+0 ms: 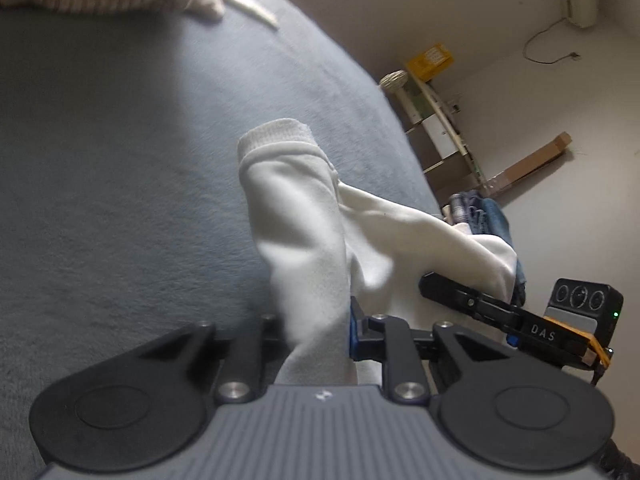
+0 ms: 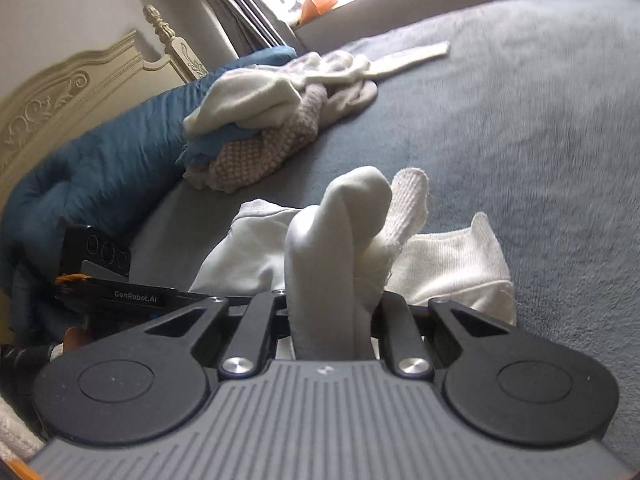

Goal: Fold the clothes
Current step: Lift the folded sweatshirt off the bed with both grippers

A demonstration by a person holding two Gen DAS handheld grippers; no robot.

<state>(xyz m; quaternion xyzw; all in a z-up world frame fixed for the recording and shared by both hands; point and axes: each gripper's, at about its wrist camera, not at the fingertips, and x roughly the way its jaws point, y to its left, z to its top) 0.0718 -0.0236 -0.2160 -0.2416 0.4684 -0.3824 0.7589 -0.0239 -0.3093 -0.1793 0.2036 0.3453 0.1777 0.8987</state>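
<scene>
While blur allows, two tools (image 1: 316, 332) (image 2: 332, 320), each clamped on one white garment (image 1: 296, 216), apparently.

Home bedroom: grey-blue bed cover (image 2: 520, 100), carved cream headboard (image 2: 60, 92), blue duvet (image 2: 100, 176).

Left wrist view rides right on the left gripper (image 1: 316, 320), angled down across the bed (image 1: 120, 200) toward its far edge and the shelves (image 1: 436, 128) by the wall. Right wrist view sits on the right gripper (image 2: 332, 316), facing the headboard (image 2: 72, 84) end and the window side. Both are very close in (white garment (image 1: 296, 216) fills the centre). Each catches the other gripper at its edge, and both share that garment and the grey bedspread.
</scene>
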